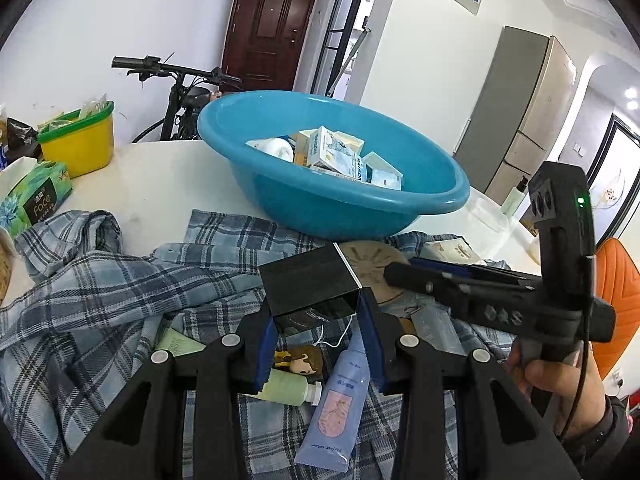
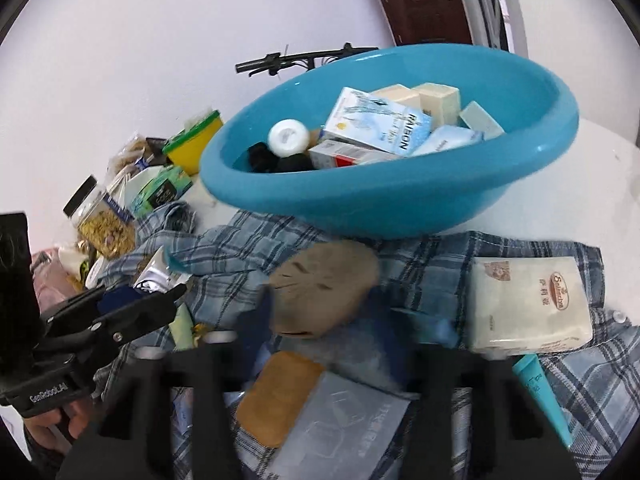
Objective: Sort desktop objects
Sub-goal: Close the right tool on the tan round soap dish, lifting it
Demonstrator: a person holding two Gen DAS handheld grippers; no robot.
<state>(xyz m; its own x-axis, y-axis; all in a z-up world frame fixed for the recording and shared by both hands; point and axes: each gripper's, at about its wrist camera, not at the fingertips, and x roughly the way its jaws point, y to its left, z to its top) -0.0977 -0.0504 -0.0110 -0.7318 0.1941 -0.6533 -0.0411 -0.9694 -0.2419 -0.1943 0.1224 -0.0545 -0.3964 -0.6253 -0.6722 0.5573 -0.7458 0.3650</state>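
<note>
Two grippers work: the left gripper grasps a glossy black rectangular box just before the blue plastic basin, while the right gripper, blurred, closes around a round tan disc, so squeeze it centrally before lifting.

White table carries everything here. A blue basin sits on it, its near edge over a plaid shirt spread across the top. At the left, a yellow tub stands beside a tissue box.
</note>
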